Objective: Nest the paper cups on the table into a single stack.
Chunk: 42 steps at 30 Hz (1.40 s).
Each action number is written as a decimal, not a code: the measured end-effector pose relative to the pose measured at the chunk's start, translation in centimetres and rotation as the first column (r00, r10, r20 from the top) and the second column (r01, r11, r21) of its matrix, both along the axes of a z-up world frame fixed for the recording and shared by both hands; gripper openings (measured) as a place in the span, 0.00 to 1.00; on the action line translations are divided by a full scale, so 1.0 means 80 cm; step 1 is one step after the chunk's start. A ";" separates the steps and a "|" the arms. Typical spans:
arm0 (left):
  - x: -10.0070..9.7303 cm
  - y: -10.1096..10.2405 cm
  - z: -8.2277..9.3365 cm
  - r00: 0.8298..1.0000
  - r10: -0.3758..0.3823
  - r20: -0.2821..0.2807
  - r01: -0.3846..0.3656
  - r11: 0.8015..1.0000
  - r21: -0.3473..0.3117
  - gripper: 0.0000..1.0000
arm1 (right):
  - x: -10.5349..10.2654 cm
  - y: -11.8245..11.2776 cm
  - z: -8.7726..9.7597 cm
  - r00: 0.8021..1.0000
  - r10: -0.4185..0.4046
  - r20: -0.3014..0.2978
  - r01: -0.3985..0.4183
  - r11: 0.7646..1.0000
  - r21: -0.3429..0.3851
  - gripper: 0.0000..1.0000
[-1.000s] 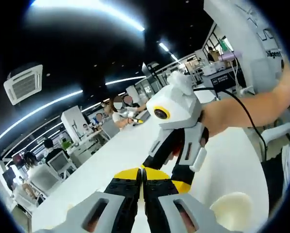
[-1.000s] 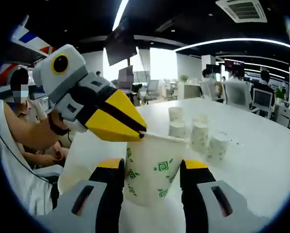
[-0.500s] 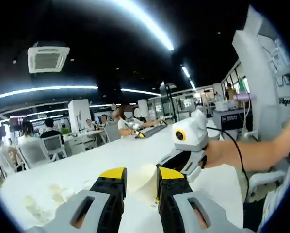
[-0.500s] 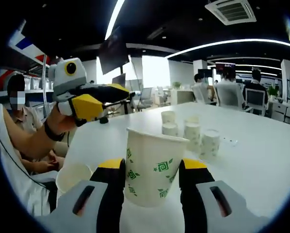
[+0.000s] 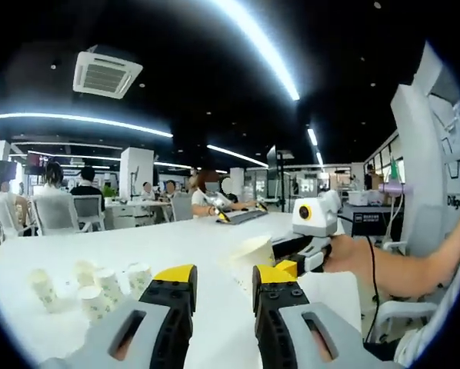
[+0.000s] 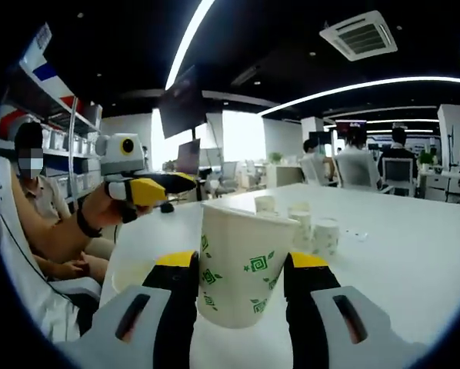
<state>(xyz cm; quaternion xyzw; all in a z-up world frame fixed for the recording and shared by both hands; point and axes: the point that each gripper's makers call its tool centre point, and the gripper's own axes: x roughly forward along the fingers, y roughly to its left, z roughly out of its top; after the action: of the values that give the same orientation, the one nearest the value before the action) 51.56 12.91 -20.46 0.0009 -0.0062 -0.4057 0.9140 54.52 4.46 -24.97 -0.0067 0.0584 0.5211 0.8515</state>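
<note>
Cup [image 6: 241,265], white paper with green marks, stands upright clamped between the jaws of the right tongs [image 6: 238,269] above the near edge of the white desk [image 6: 384,254], with another cup [image 6: 130,275] sitting on the desk just left of it. A cluster of loose cups [image 6: 295,223] stands farther in on the desk, well apart from the held one. Left tongs [image 5: 221,278] hang released with nothing between the jaws, the same cluster showing toward the desk's left side there.
</note>
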 end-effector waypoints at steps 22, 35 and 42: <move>-0.059 0.031 -0.020 0.999 0.049 -0.017 -0.050 0.995 -0.088 0.29 | -0.102 0.023 0.060 0.985 0.062 0.161 -0.078 0.992 0.096 0.46; -0.053 0.052 -0.045 0.993 0.107 -0.046 -0.112 0.988 -0.111 0.27 | -0.118 0.066 0.035 0.964 0.117 0.240 -0.151 0.980 0.130 0.47; -0.053 0.060 -0.051 0.992 0.117 -0.047 -0.121 0.988 -0.095 0.26 | -0.112 0.088 0.009 0.956 0.134 0.262 -0.159 0.985 0.074 0.47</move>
<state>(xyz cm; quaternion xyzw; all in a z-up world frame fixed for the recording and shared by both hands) 47.29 17.68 -24.51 -0.0519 -0.0070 -0.3494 0.9355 45.54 11.47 -24.28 -0.0379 -0.0771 0.5798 0.8102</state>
